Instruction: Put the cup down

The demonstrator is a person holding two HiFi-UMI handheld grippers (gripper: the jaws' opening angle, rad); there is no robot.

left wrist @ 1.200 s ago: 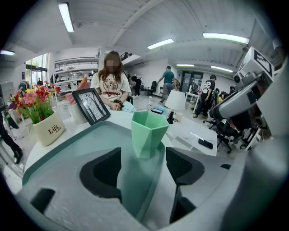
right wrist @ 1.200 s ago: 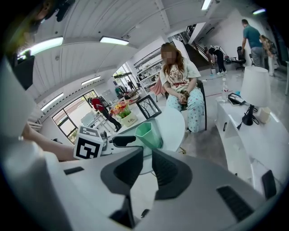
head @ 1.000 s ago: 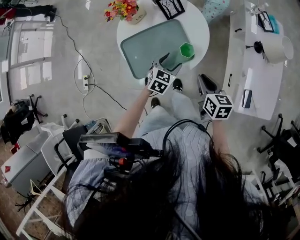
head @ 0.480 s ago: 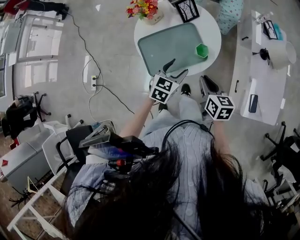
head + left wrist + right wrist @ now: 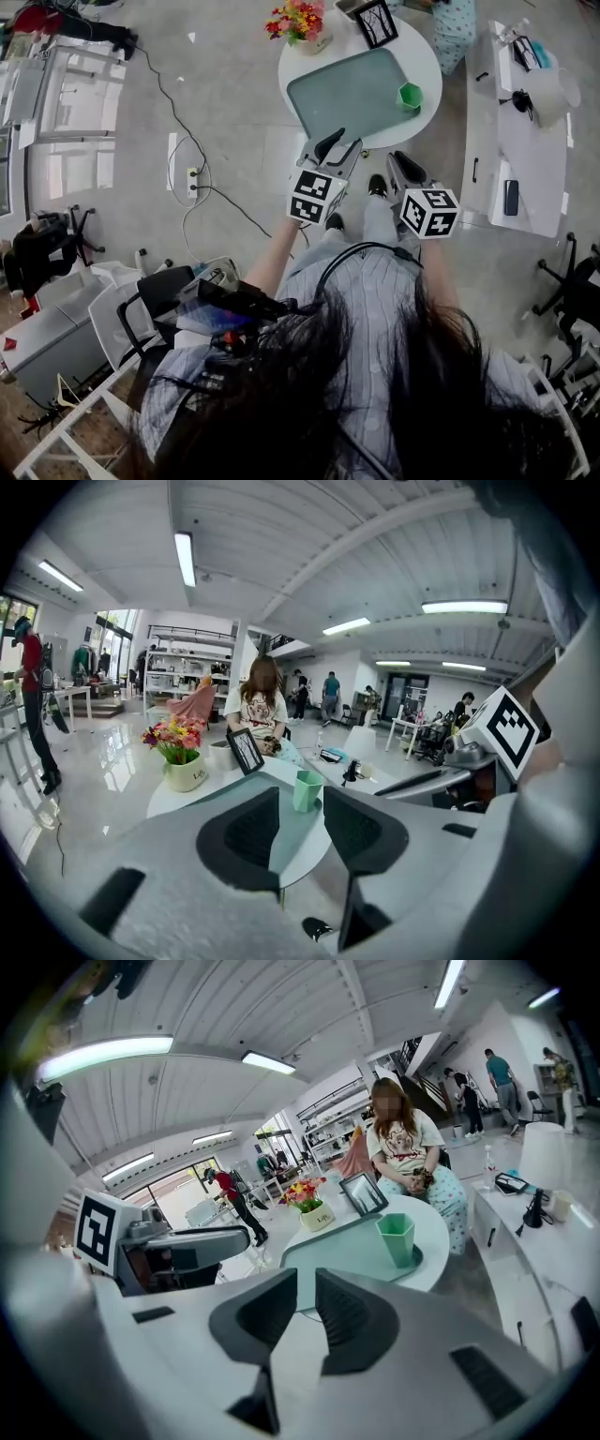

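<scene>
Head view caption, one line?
Green cup stands on the tray on the round table; left gripper, jaws just narrowed and empty, and right gripper hover short of it.

Bright, even light from ceiling strip lights (image 5: 185, 559) & left windows (image 5: 11, 619); glare on glossy floor (image 5: 58, 94). Fisheye warp w/ dark corners in gripper views; close foreground soft.

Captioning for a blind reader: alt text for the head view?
A green cup stands on a tray on a round white table. Nearer the person, the left gripper has just been closing its jaws on nothing; the right gripper is empty too.
</scene>
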